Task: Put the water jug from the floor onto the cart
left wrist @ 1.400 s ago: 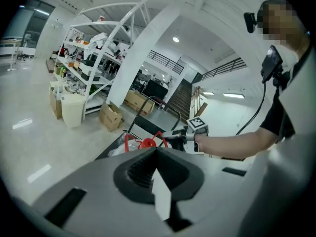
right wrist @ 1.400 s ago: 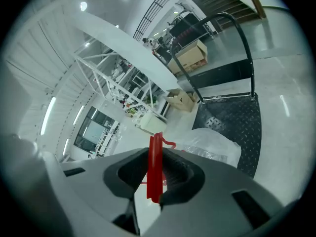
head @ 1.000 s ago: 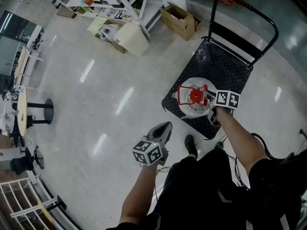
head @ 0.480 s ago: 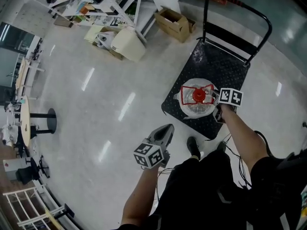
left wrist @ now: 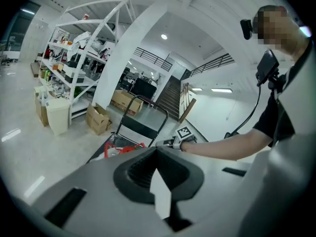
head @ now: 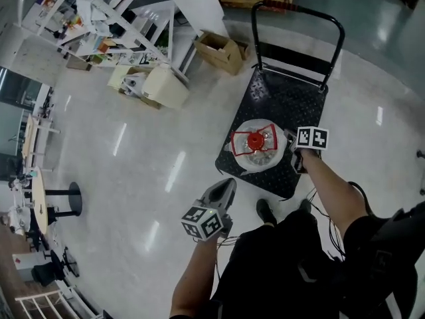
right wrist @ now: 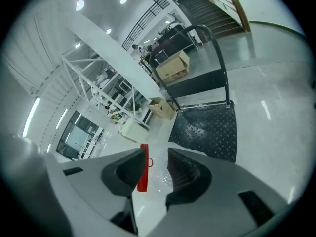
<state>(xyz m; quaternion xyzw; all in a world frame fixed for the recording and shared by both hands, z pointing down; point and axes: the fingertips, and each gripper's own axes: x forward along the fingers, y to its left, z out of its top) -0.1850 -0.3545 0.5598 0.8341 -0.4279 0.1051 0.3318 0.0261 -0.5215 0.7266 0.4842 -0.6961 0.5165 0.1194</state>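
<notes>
Water jug (head: 251, 159) is on the cart (head: 302, 102). It stands upright at the end of the black deck away from the push handle (head: 299, 20), with the red cap (head: 255, 140) facing up. My right gripper (head: 289, 137) is just beside the jug's top on its right side. Its jaws are opening, and the jug's red handle (right wrist: 142, 174) sits in the gap close to one jaw. I can't tell if it touches that jaw, but the other pad is clear of it, so nothing is clamped. My left gripper (head: 229, 183) hangs over the floor (head: 133, 178) near the cart's corner, apart from the jug, jaws closed tip to tip on nothing. Past the cart are an open cardboard box (head: 218, 50), a white bin (head: 163, 87) and a white shelving rack (head: 113, 25).
</notes>
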